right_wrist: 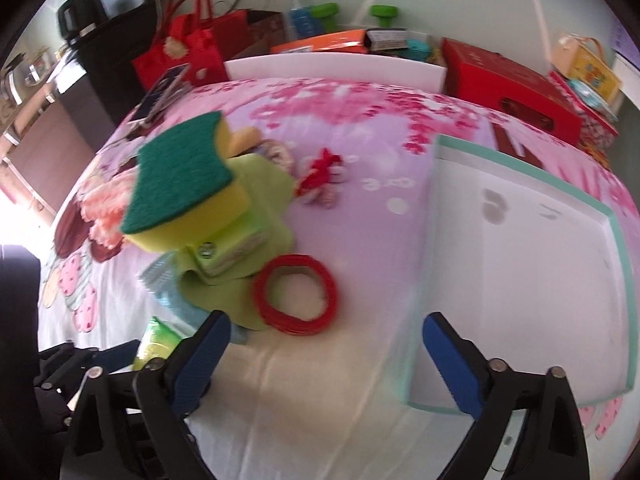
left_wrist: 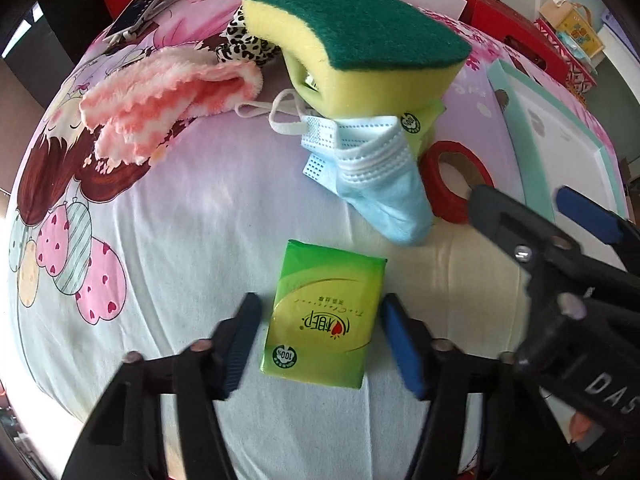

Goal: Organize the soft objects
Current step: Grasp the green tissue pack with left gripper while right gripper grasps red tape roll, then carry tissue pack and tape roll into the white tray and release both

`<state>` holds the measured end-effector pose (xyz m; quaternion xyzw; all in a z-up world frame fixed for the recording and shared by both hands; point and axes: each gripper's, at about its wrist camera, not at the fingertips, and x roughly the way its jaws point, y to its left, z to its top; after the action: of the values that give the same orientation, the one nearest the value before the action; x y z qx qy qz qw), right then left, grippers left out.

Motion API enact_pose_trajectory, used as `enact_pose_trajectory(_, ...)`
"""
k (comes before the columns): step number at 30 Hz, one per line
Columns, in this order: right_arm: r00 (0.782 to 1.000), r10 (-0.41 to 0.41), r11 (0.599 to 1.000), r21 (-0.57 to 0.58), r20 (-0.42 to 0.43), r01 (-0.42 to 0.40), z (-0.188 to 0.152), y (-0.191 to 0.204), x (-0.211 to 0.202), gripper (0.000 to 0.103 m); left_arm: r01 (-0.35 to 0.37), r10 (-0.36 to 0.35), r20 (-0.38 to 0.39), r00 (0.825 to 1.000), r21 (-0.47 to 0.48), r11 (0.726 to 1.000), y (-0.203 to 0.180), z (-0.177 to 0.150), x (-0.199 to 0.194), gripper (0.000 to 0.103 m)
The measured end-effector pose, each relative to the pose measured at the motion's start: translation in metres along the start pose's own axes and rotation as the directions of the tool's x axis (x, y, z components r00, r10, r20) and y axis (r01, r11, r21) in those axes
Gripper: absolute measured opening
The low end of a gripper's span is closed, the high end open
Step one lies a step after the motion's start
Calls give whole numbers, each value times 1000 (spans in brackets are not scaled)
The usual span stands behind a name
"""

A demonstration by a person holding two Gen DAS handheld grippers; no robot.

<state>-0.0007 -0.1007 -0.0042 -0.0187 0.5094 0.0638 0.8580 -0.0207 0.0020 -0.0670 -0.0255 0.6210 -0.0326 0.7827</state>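
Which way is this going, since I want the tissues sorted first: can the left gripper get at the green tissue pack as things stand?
Probably yes. The left gripper is open with its fingers either side of the green tissue pack, which lies flat on the bedsheet, nothing covering it.

left tongs [left_wrist: 320,340] gape wide, low and level; right tongs [right_wrist: 326,360] likewise spread apart, empty.

Tissue pack [left_wrist: 323,314] before mask [left_wrist: 376,172], sponge [left_wrist: 356,36] behind.

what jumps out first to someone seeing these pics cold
A yellow sponge with a green scouring top perched on a heap at the far middle, above a blue face mask. Nearer, a green tissue pack lies between the open left gripper's fingers.
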Motion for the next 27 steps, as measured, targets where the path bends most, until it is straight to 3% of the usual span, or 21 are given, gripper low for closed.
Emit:
enact_pose_trajectory(4, 999, 46, 998, -31, -13, -47, 2, 11, 10, 88, 12, -12, -3, 1000, -9, 1000, 6, 1, -4, 52)
enact_pose_trajectory(10, 996, 61, 998, -29, -59, -63, 2, 10, 26, 81, 44, -44, 5, 999, -55, 997, 22, 6, -11, 52)
enact_pose_trajectory(14, 994, 63, 997, -26, -84, -66, 5, 10, 35, 70, 45, -43, 19, 999, -86, 995, 35, 10, -17, 52)
enact_pose_trajectory(18, 993, 56, 998, -29, -108, -59, 6, 11, 43, 64, 35, -31, 37, 999, -114, 993, 49, 15, -23, 52)
enact_pose_trajectory(27, 990, 52, 998, -29, -131, -57, 8, 9, 50, 60, 32, -28, 35, 999, -118, 993, 68, 24, -20, 52)
